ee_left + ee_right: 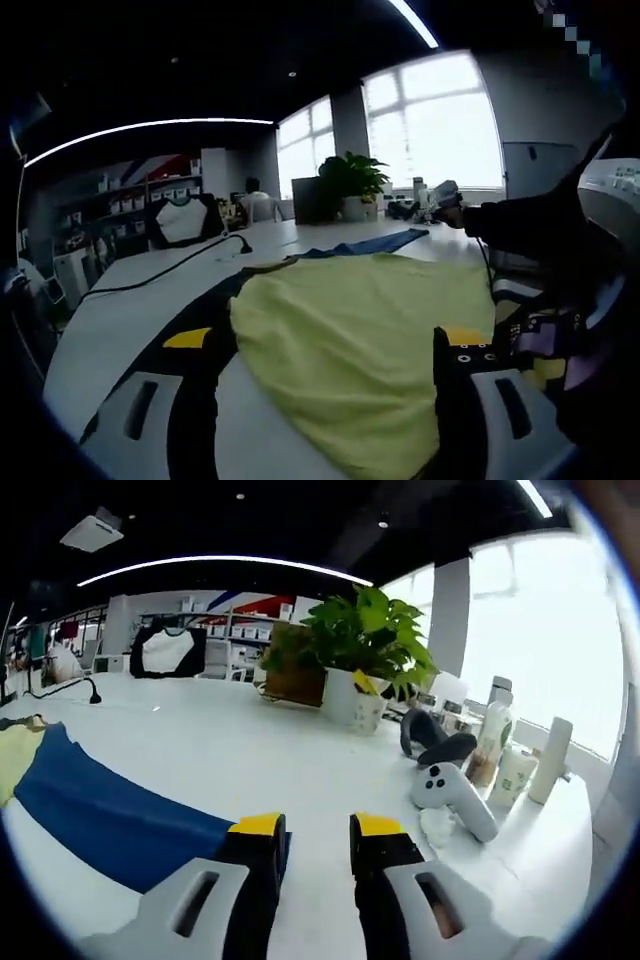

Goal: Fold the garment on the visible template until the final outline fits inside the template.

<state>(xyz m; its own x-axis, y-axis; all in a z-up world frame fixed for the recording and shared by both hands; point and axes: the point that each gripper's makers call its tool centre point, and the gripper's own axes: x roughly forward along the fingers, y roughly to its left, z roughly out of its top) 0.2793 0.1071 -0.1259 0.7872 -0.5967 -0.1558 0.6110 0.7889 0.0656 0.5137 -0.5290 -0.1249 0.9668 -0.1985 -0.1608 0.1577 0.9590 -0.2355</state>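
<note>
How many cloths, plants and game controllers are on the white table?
Cloths: 2, the yellow garment and the blue cloth
Potted plants: 1, the potted plant
Controllers: 1, the white controller
Total: 4

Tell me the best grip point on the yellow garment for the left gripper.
Probably the yellow garment's near rounded edge, which lies flat on the table between the left gripper's open jaws. Come in low from the gripper's side, sliding one jaw under the hem; the middle is flat, with no fold to pinch.
</note>
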